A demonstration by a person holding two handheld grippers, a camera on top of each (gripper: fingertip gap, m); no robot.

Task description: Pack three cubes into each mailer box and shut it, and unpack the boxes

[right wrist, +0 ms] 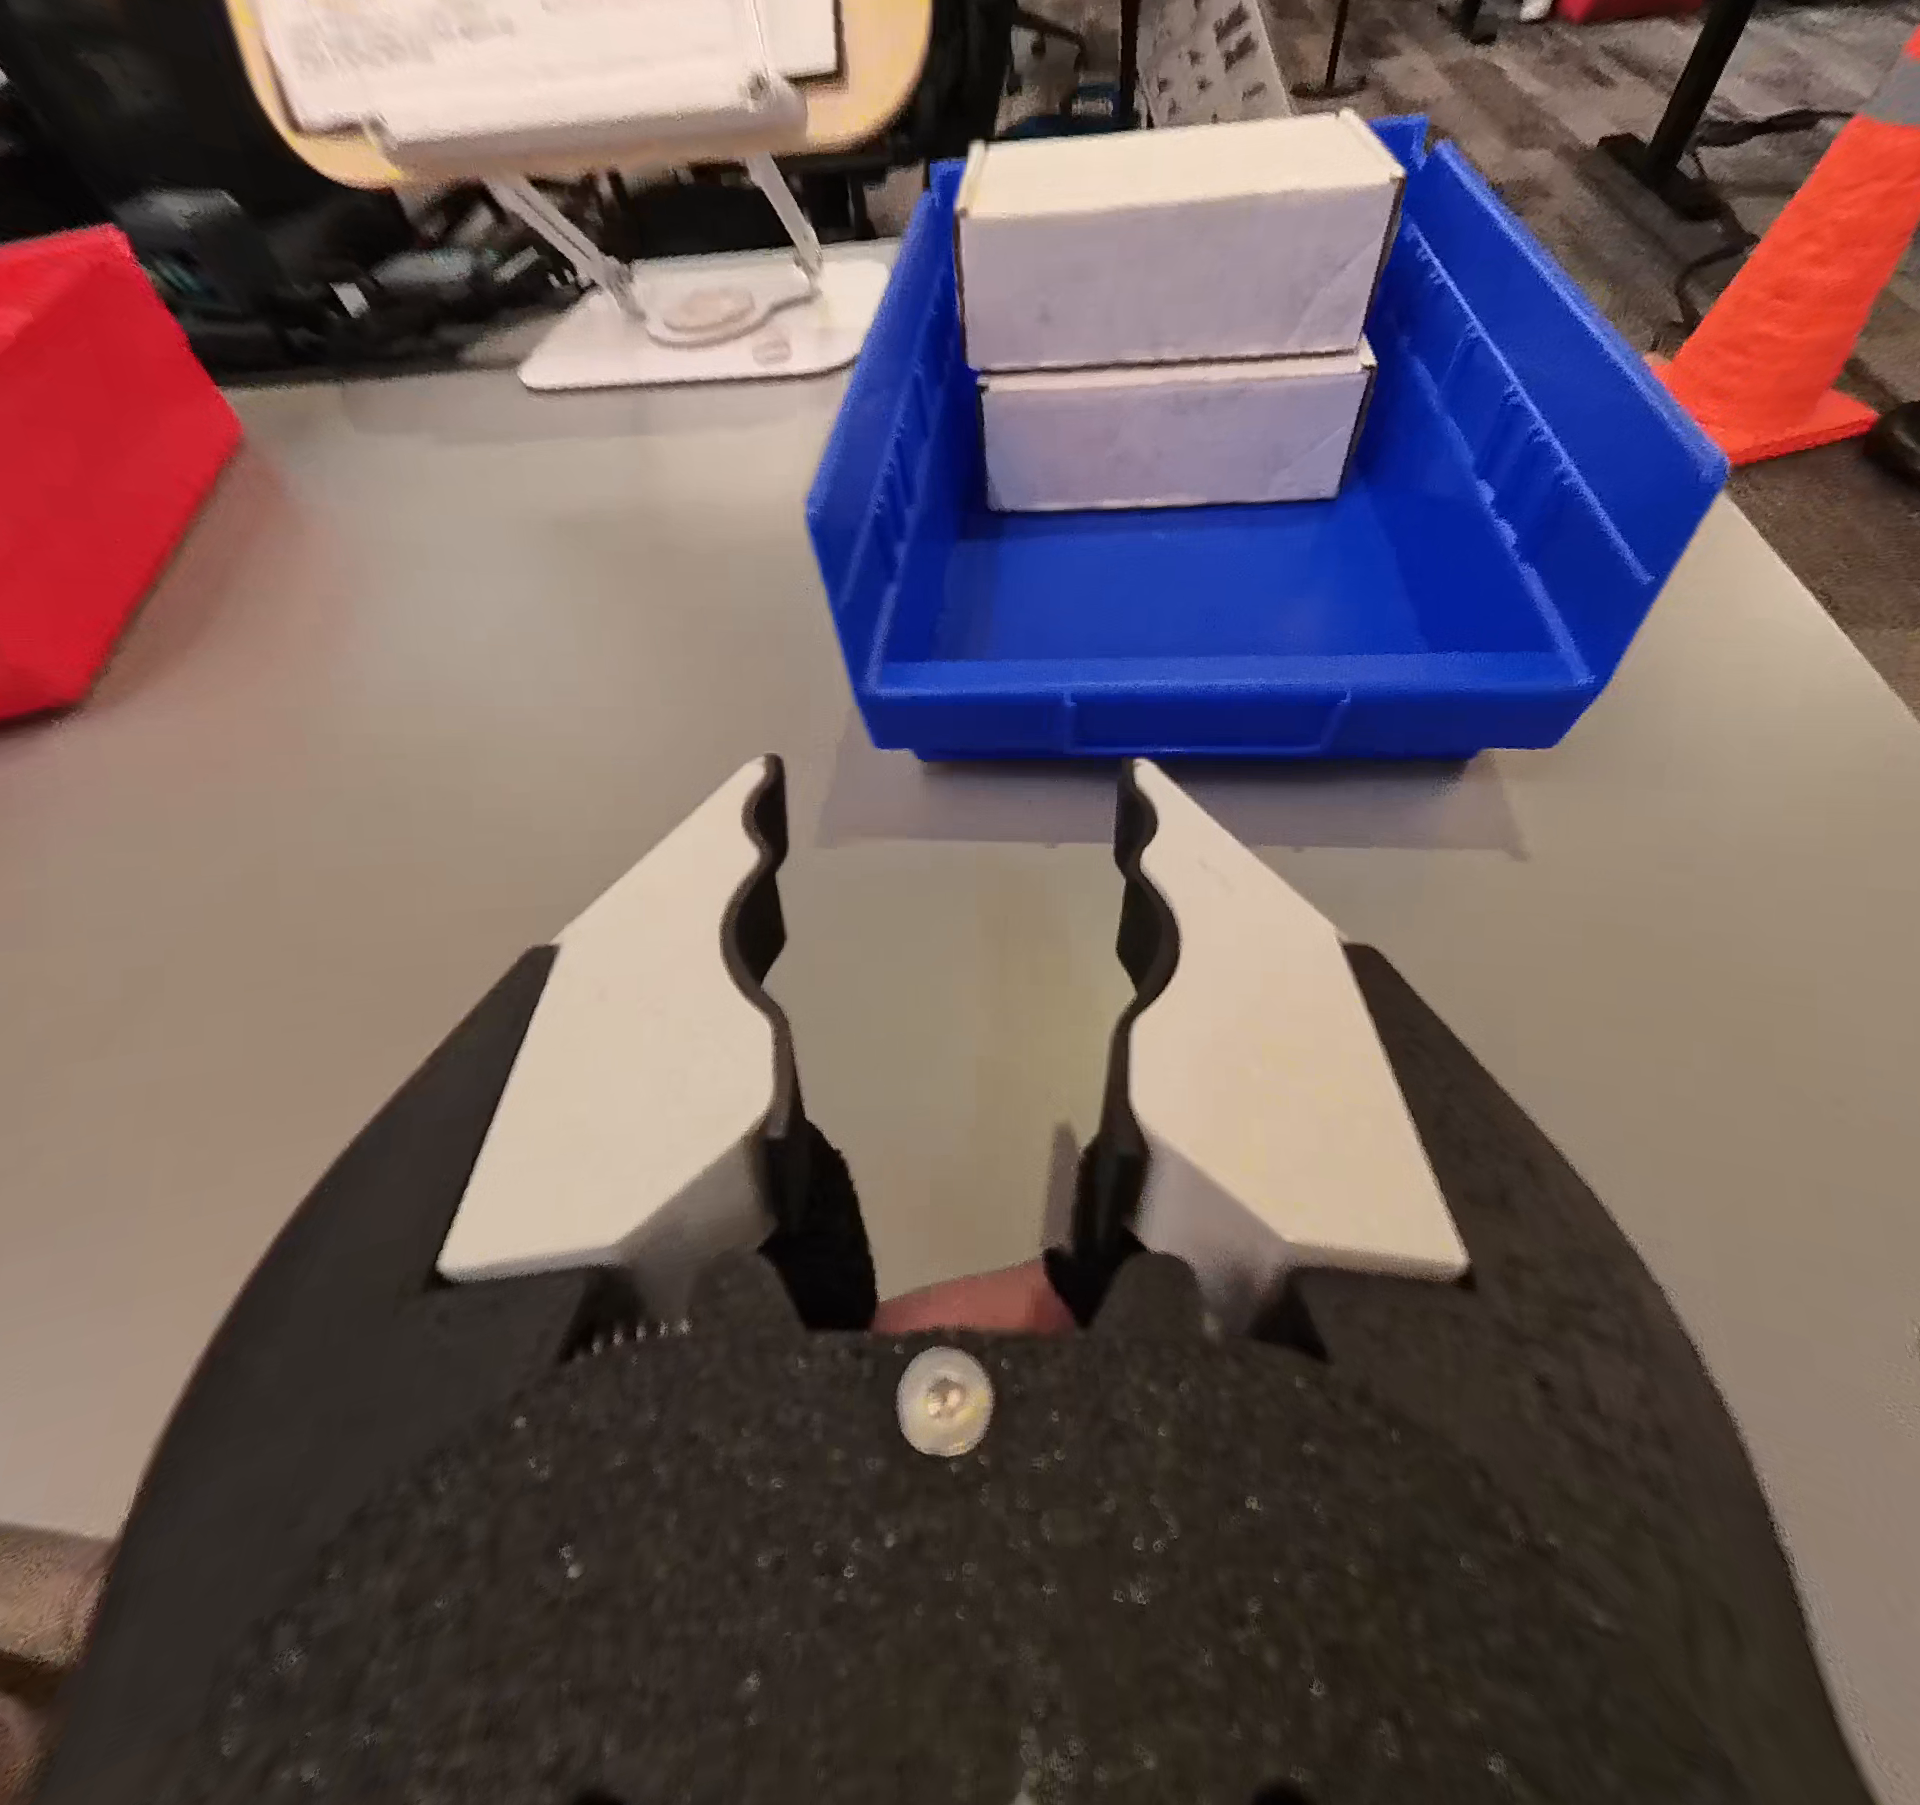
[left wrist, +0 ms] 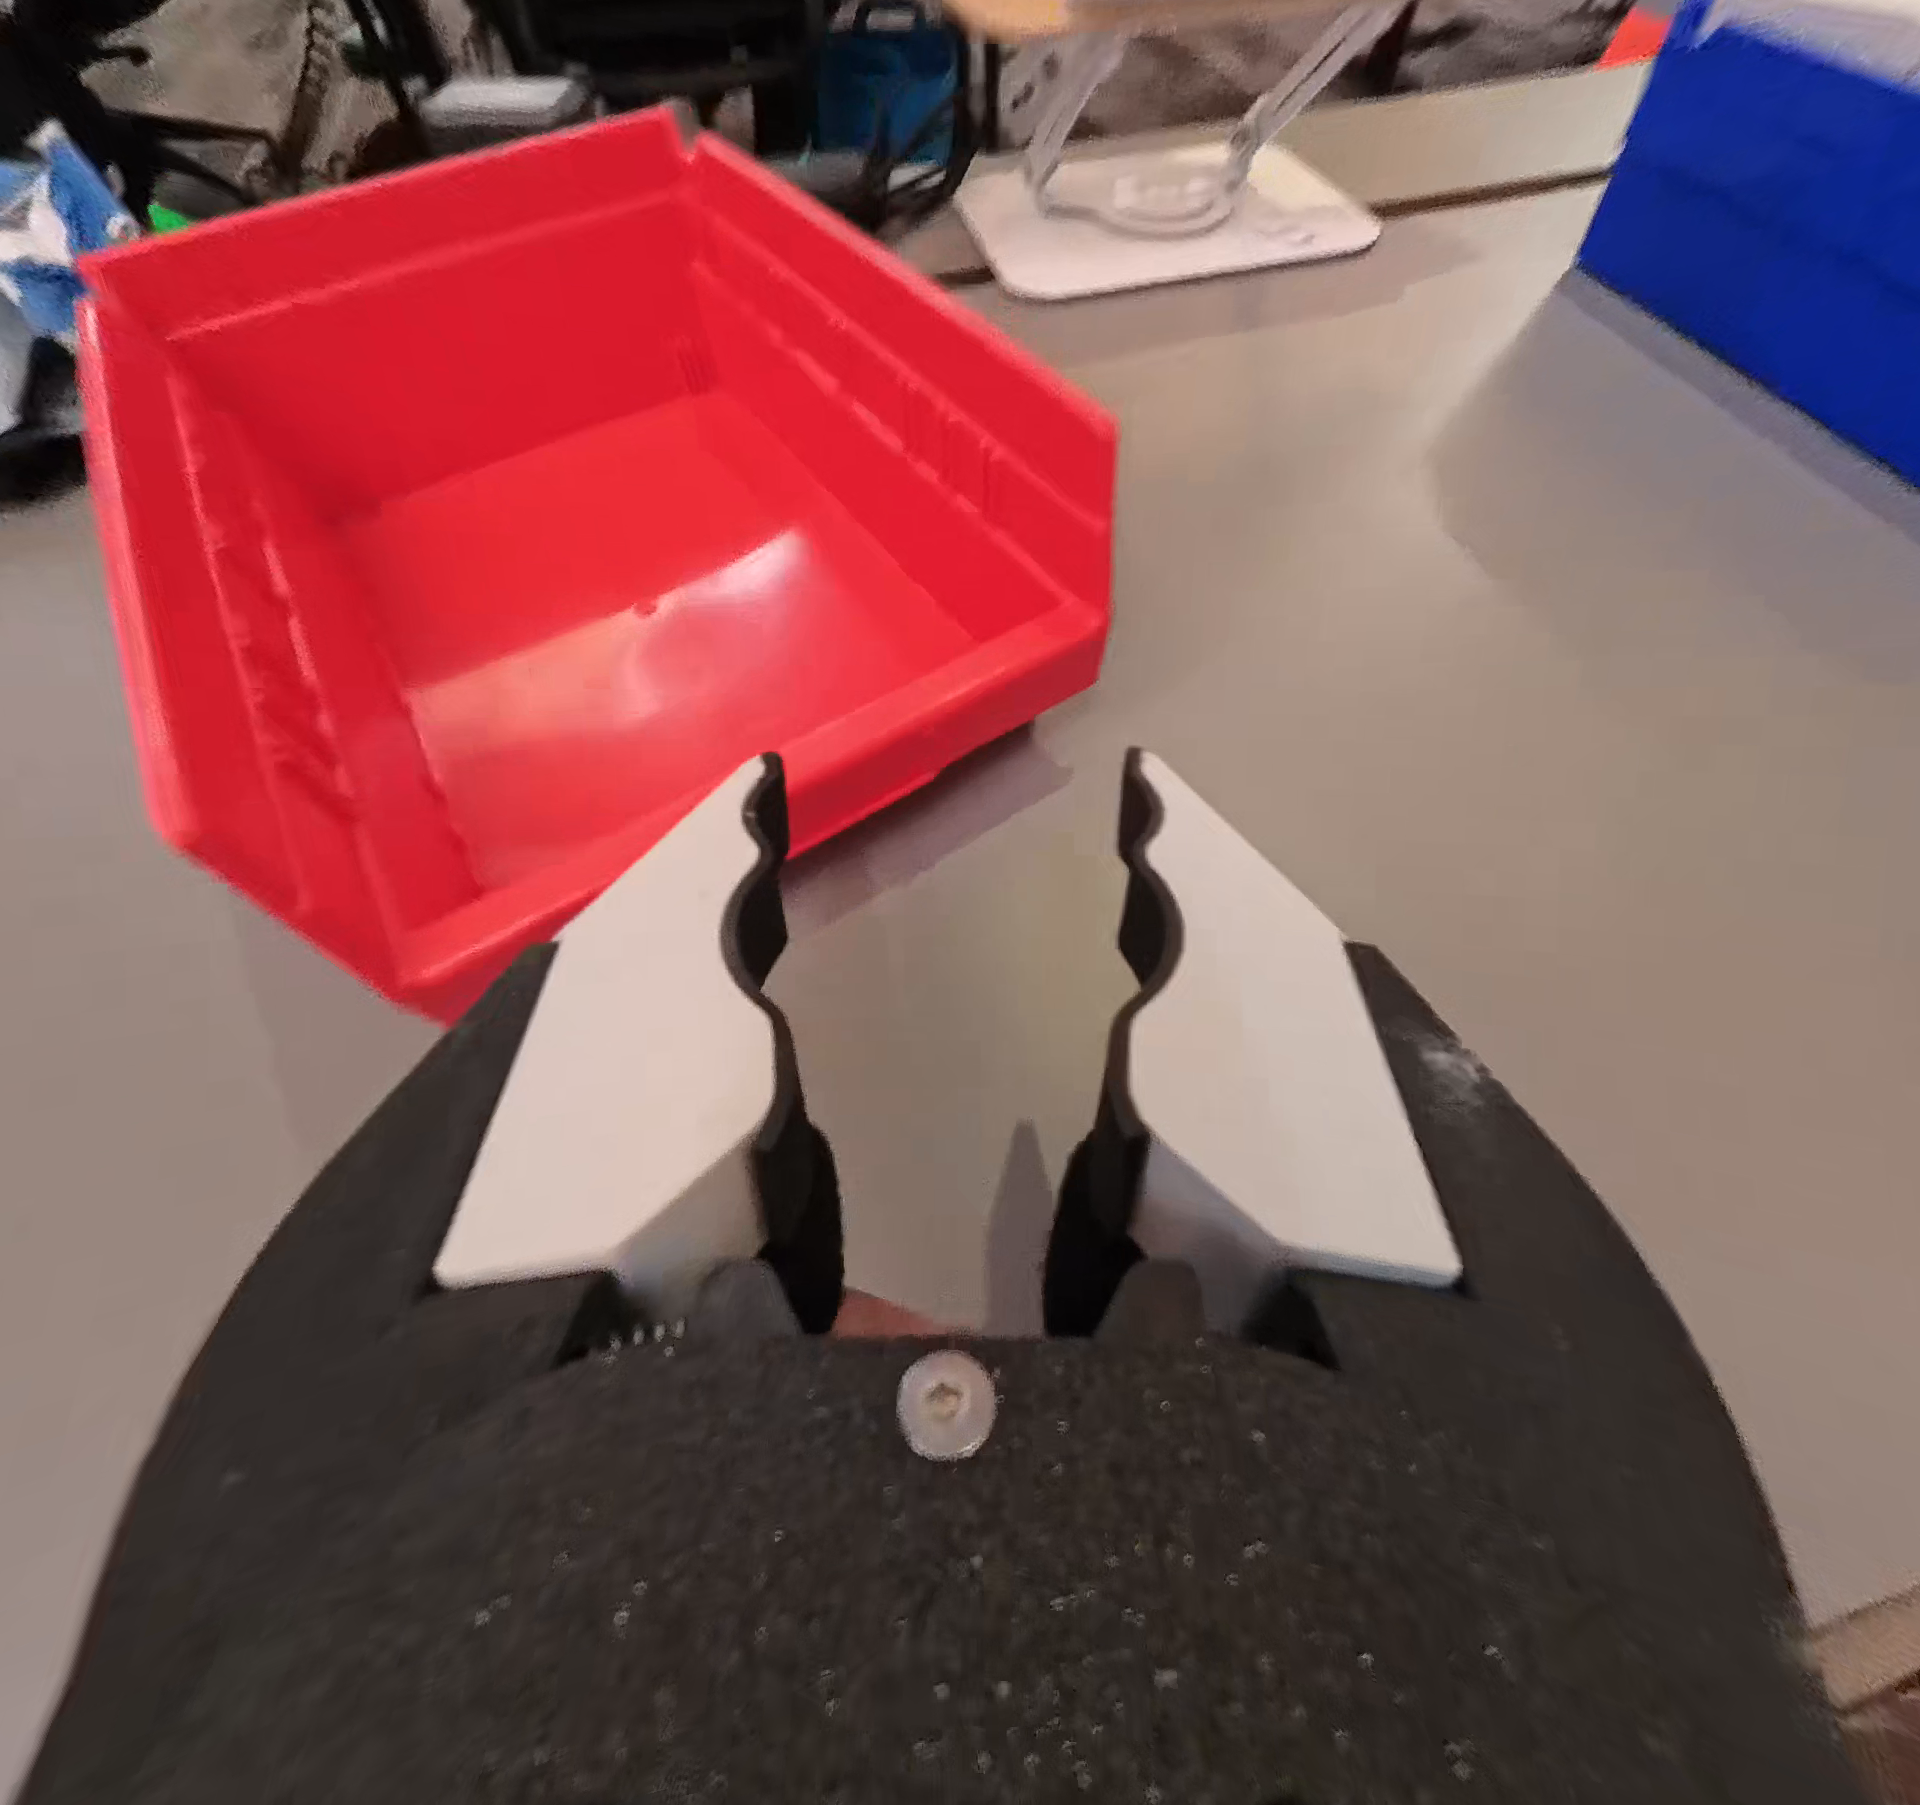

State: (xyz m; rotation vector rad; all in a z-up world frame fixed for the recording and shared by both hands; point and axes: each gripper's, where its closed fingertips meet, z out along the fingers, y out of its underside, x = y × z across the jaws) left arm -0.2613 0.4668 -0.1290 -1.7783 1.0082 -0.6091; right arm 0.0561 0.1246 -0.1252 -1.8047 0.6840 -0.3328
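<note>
Closest to you, your right gripper hangs over the bare grey desk with its jaws parted and nothing between them, and your left gripper is equally empty and parted, hovering just short of the front lip of the red bin, which has nothing in it. The two white mailer boxes sit stacked against the back wall of the blue bin, both shut, the upper one slightly skewed on the lower one. No cubes show in either view; whether the boxes hold any, you cannot tell. Judge these as light corrugated card: stiff along the edges, but the broad faces will likely dent if squeezed hard, and the smooth white surface may slip. Take the upper box first, across its short dimension near the middle so it doesn't swing, and grip gently, since a loaded box may feel heavier.
</note>
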